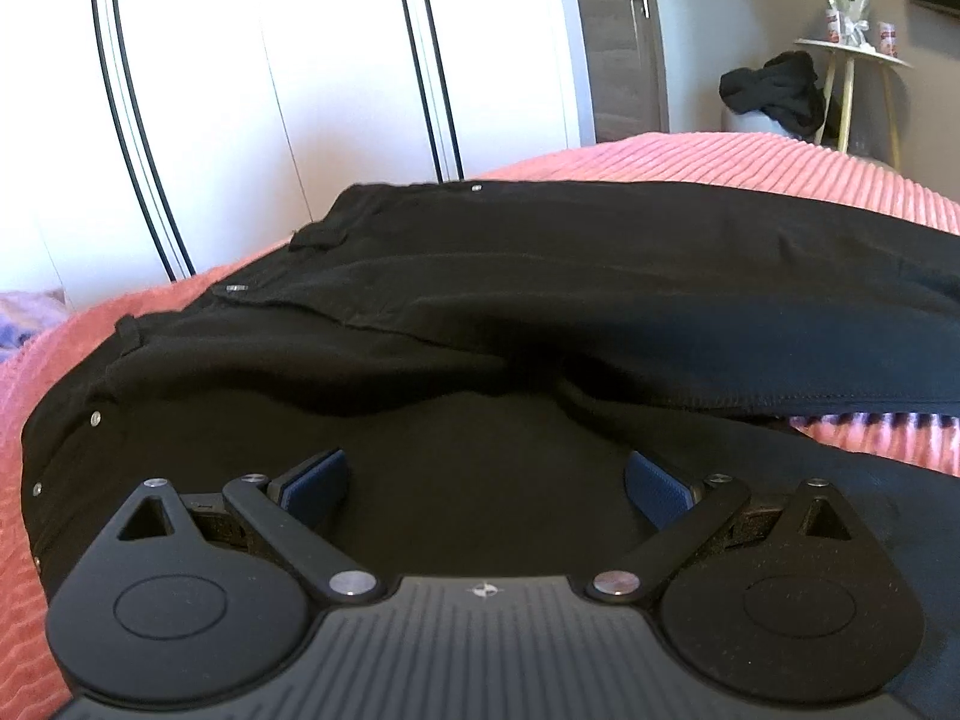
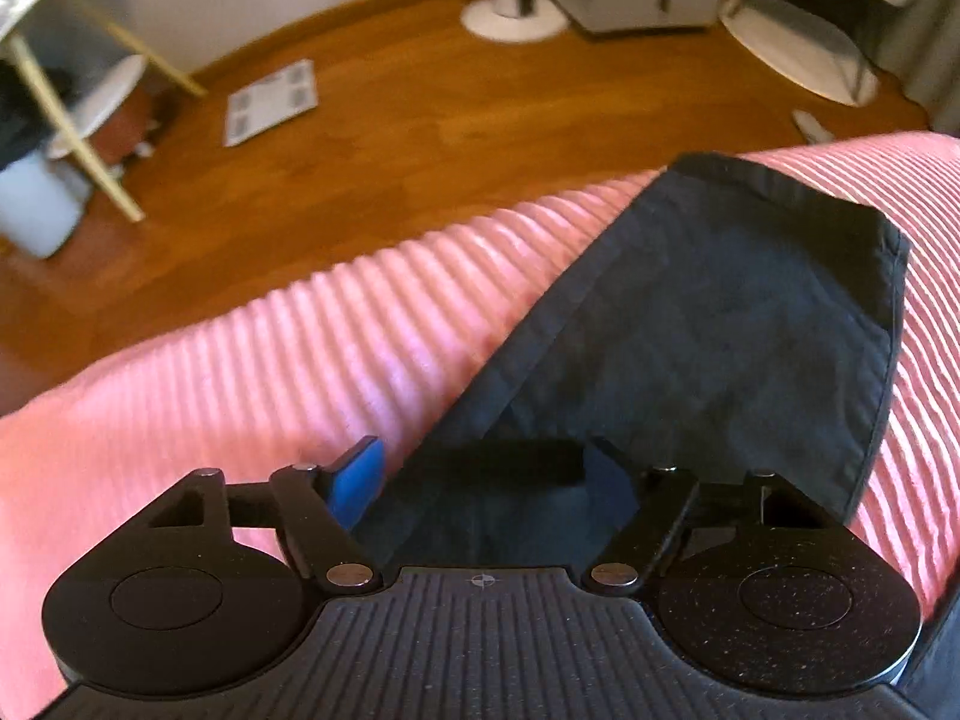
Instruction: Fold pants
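We see black cotton pants [image 1: 540, 276] lying flat across the pink ribbed bedspread [image 1: 750, 156], waistband left. Our left gripper [image 1: 486, 480] hovers over the seat, jaws wide apart, gripping nothing. Our right gripper [image 2: 480, 480] tilts steeply above the leg hem [image 2: 780, 252], jaws spread, unclamped.

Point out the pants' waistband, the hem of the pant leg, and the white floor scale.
waistband [image 1: 123, 330]: left wrist view, on the belt loop at the pants' near-left edge.
pant leg hem [image 2: 780, 186]: right wrist view, on the stitched far end.
floor scale [image 2: 271, 101]: right wrist view, on its top face.
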Available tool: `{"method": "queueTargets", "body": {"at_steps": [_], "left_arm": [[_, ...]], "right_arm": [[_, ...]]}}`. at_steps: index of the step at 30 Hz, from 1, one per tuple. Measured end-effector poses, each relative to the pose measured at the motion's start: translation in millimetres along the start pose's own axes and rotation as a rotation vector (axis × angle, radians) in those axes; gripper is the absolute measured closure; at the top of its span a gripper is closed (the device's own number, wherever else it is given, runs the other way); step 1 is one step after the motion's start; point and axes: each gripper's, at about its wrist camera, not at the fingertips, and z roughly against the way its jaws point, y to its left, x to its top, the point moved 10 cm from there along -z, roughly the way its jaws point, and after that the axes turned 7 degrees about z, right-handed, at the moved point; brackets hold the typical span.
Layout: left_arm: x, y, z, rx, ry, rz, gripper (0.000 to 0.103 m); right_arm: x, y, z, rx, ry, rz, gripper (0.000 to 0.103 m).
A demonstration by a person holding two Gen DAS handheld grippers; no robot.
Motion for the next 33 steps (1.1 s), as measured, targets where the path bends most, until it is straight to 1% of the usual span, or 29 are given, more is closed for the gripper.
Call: {"method": "queueTargets", "body": {"at_steps": [1,3,5,6,7,8,10,12,13,15,16,18,19,20,21,22,23,24,25,26,27,28,29,33], "left_arm": [[-0.2,-0.6,0.4,0.003,-0.006,-0.001,0.004],[-0.3,-0.4,0.6,0.001,-0.011,0.004,0.004],[-1.6,1.5,0.2,-0.011,-0.011,0.02,0.004],[-1.8,2.2,-0.2,-0.019,-0.007,0.03,0.004],[-1.7,3.8,-0.9,-0.027,-0.002,0.041,0.004],[-1.6,5.0,-1.8,-0.035,0.004,0.051,0.004],[-0.8,5.8,-3.6,-0.049,0.011,0.071,0.004],[-0.8,8.3,-5.3,-0.067,0.021,0.092,0.004],[0.5,9.7,-6.2,-0.076,0.022,0.1,0.004],[2.3,11.0,-4.7,-0.079,0.034,0.087,0.004],[3.8,13.4,-2.2,-0.069,0.033,0.093,0.004],[9.3,20.3,6.3,-0.061,0.019,0.142,0.004],[13.3,23.2,12.5,-0.075,0.0,0.171,0.004],[18.9,26.6,20.5,-0.087,-0.029,0.196,0.004],[23.9,29.5,27.9,-0.098,-0.052,0.212,0.004],[29.8,31.6,35.8,-0.119,-0.073,0.228,0.004],[35.0,31.9,42.6,-0.152,-0.086,0.242,0.004],[40.6,29.8,47.7,-0.202,-0.085,0.258,0.004],[46.2,24.9,48.5,-0.252,-0.07,0.269,0.004],[51.5,19.2,47.9,-0.31,-0.047,0.286,0.004],[58.0,12.7,45.2,-0.361,-0.024,0.305,0.004],[65.3,3.7,39.9,-0.402,0.01,0.313,0.004],[73.4,-6.9,33.1,-0.439,0.048,0.315,0.004],[106.2,-49.2,-0.3,-0.553,0.169,0.357,0.004]], "right_arm": [[1.3,-0.2,-4.8,-0.012,-0.005,-0.006,0.024],[8.3,-0.7,-10.4,-0.04,-0.045,0.009,0.027],[6.6,-3.6,-7.7,-0.055,-0.101,0.046,0.049],[3.0,-4.5,-3.9,-0.032,-0.127,0.076,0.057],[-1.2,-4.7,0.9,0.004,-0.145,0.117,0.08],[-6.1,-6.4,6.6,0.039,-0.155,0.148,0.091],[-15.4,-18.8,28.3,0.142,-0.217,0.188,0.095],[-33.2,-45.9,63.9,0.309,-0.3,0.187,0.095],[-46.4,-65.2,82.1,0.367,-0.336,0.186,0.095],[-83.1,-107.3,114.7,0.453,-0.401,0.184,0.095],[-108.7,-131.7,127.5,0.484,-0.435,0.186,0.095],[-156.3,-173.9,131.6,0.5,-0.462,0.174,0.095],[-176.0,-189.1,126.7,0.508,-0.455,0.163,0.095],[-194.4,-203.0,115.8,0.522,-0.429,0.134,0.095],[-207.3,-213.9,100.2,0.537,-0.381,0.096,0.094],[-213.2,-220.0,83.8,0.538,-0.309,0.069,0.093],[-213.8,-224.1,73.4,0.547,-0.264,0.051,0.091],[-209.5,-225.7,71.6,0.571,-0.267,0.053,0.091],[-203.9,-226.6,73.4,0.569,-0.292,0.076,0.087],[-199.9,-227.3,75.7,0.555,-0.319,0.101,0.075],[-196.3,-228.3,78.6,0.546,-0.351,0.11,0.072],[-194.4,-229.3,79.1,0.537,-0.376,0.118,0.064],[-193.2,-229.1,78.9,0.525,-0.39,0.13,0.062],[-187.6,-224.1,76.4,0.498,-0.422,0.173,0.062]]}}
